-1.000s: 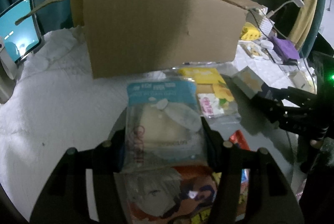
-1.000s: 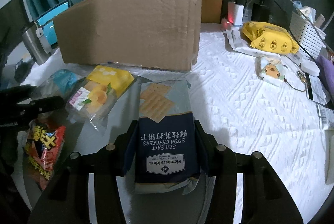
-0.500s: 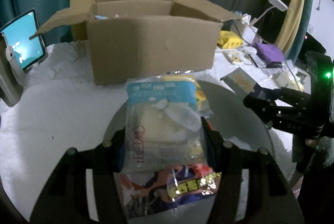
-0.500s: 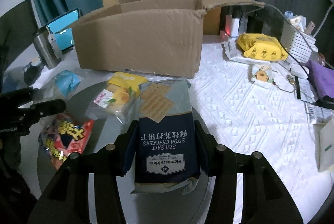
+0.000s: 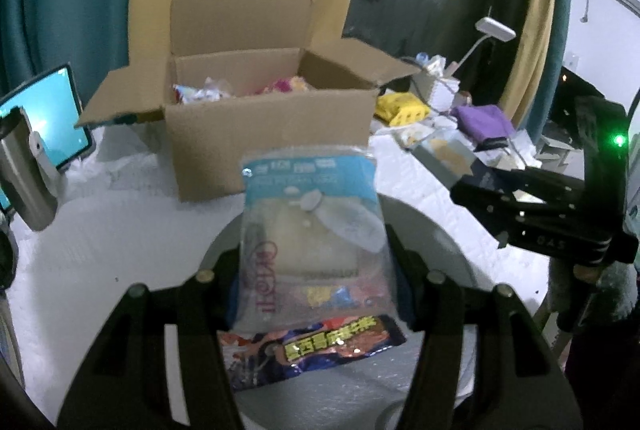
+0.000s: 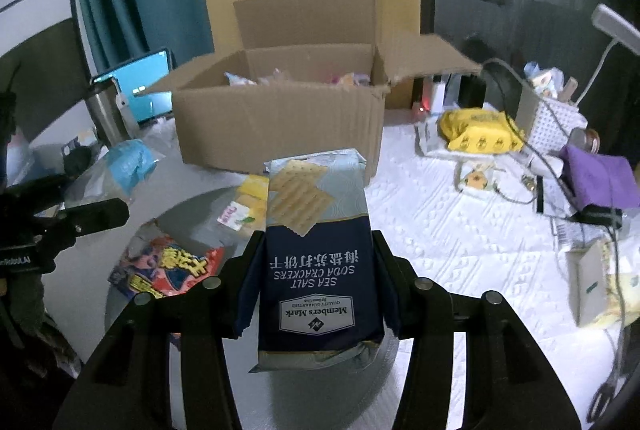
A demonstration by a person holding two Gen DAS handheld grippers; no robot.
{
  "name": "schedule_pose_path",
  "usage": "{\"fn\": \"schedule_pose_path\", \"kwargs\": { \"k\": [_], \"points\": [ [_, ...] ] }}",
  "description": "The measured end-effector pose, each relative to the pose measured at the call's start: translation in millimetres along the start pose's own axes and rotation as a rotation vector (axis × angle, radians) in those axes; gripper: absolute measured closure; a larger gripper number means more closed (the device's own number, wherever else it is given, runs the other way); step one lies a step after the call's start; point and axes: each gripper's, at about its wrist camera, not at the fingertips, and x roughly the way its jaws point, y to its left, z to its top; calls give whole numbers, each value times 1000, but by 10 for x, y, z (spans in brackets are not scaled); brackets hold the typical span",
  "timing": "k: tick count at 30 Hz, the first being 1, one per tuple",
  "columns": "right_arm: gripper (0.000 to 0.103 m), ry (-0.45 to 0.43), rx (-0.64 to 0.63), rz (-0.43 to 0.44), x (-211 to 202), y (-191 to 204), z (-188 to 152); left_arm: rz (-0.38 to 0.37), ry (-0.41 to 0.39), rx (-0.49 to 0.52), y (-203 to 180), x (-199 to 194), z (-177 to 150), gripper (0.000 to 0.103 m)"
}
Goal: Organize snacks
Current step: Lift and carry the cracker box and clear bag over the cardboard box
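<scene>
Both jaws clamped: left gripper [image 5: 316, 270] on clear snack bag [image 5: 310, 230], right gripper [image 6: 318, 282] on cracker pack [image 6: 320, 258].

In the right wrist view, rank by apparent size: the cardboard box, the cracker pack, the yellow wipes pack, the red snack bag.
1. cardboard box
2. cracker pack, inflated by nearness to the camera
3. red snack bag and yellow wipes pack: look alike, so unranked; the bag is partly hidden.
</scene>
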Motion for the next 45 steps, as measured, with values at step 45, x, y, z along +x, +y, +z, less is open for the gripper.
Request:
{"fn": "schedule_pose_path", "kwargs": {
  "k": [45],
  "points": [
    [50, -227, -93, -8, -367, 76, 1270, 2, -257, 96, 36, -390, 1268, 44]
  ]
}}
